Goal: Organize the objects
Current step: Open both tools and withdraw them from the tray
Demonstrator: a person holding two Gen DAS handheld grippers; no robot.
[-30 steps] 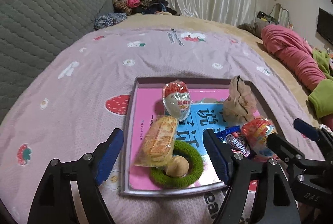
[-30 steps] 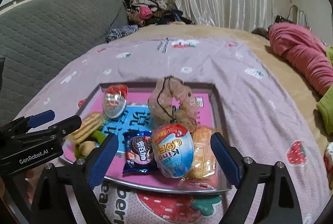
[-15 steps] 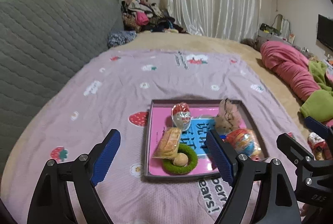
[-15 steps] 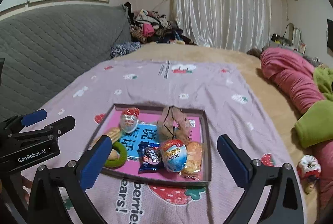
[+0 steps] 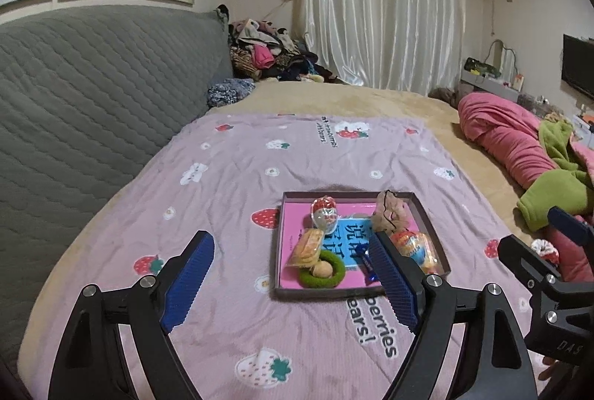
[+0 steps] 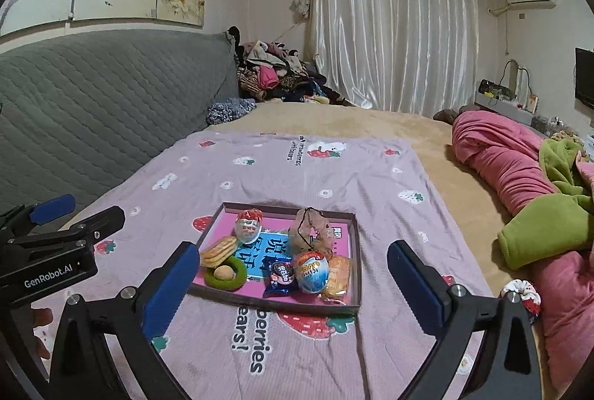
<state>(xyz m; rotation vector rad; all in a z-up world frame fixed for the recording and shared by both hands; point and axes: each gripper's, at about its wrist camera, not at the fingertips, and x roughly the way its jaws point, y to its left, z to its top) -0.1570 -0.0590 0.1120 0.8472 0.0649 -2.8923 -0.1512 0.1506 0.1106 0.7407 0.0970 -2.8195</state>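
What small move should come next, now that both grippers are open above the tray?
Probably bring the right gripper across to the red-and-white scrunchie lying on the bedding beside the purple strawberry-print blanket, outside the shallow pink-lined tray. Both grippers hold nothing, and it seems the one small item not yet gathered.

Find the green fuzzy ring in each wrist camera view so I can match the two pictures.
Left wrist view: the green fuzzy ring lies in the near left corner of the shallow box, lower centre of the picture.
Right wrist view: the green fuzzy ring lies at the box's near left corner, left of centre.
Shared landmark: the red-topped wrapped egg near the box's far edge.
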